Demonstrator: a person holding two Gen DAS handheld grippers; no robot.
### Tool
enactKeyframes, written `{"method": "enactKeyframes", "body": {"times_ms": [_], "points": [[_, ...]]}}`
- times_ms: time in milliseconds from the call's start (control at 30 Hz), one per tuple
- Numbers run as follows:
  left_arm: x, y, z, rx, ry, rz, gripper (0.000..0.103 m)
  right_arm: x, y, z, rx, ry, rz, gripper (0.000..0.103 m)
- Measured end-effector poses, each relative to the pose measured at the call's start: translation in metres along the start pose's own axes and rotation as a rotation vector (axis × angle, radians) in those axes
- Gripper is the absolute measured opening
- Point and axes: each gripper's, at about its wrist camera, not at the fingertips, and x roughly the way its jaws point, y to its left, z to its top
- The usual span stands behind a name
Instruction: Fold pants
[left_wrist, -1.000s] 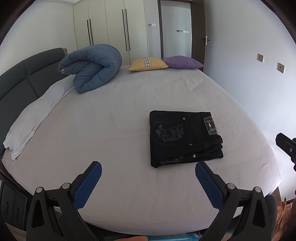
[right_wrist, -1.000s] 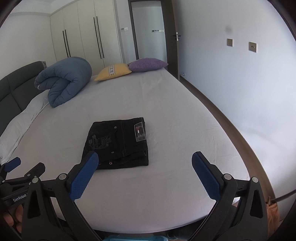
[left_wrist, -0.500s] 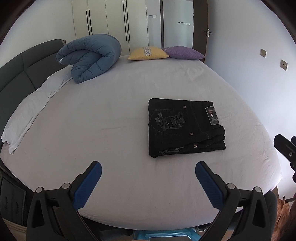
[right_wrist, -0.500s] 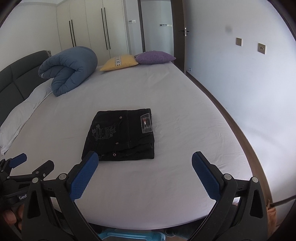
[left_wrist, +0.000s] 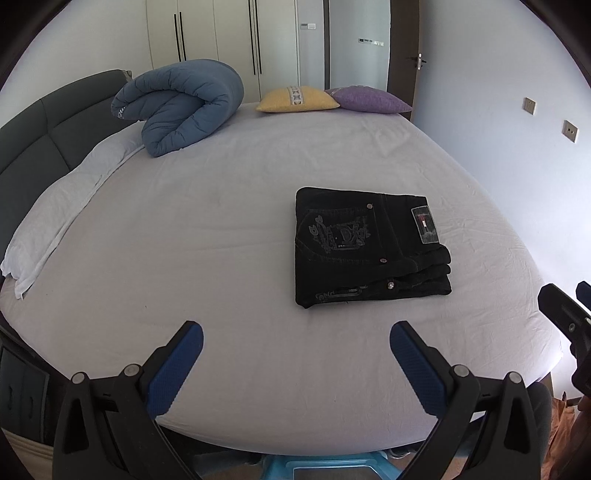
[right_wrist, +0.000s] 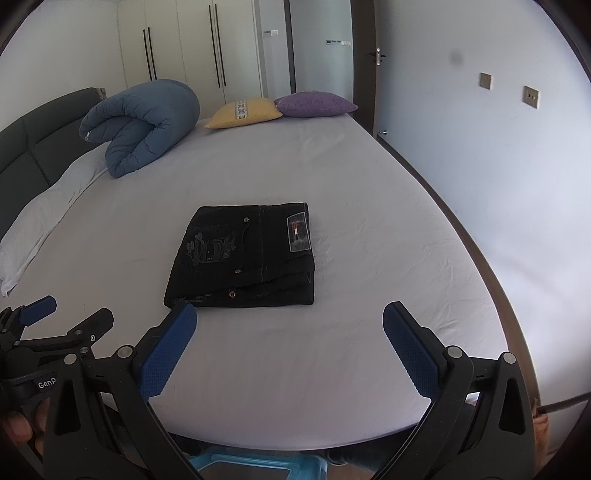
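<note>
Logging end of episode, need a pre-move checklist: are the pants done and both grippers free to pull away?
1. Black pants folded into a compact stack on the bed: ok.
2. Left gripper open, holding nothing: ok.
3. Right gripper open, holding nothing: ok.
4. Both grippers apart from the pants, no fabric caught: ok.
5. Stack edges even: not ok, lower layers stick out slightly at the near right corner.
6. Blue duvet and cushions well away from the stack: ok.
</note>
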Motion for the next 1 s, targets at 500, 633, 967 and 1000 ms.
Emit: {"method": "enactKeyframes", "body": {"times_ms": [500, 633, 967, 1000], "points": [[0.003, 0.001, -0.002, -0.004, 0.012, -0.005, 0.103, 0.008, 0.007, -0.009, 0.002, 0.022, 0.002, 0.103], [0.004, 0.001, -0.002, -0.005, 0.013, -0.007, 0.103, 0.007, 0.007, -0.009, 0.002, 0.021, 0.002, 0.103], [0.005, 0.000, -0.004, -0.007, 0.018, -0.007, 0.103, 0.008, 0.009, -0.013, 0.003, 0.025, 0.000, 0.103], [0.004, -0.001, -0.005, -0.008, 0.018, -0.007, 0.103, 0.008, 0.009, -0.013, 0.003, 0.025, 0.000, 0.103]]}}
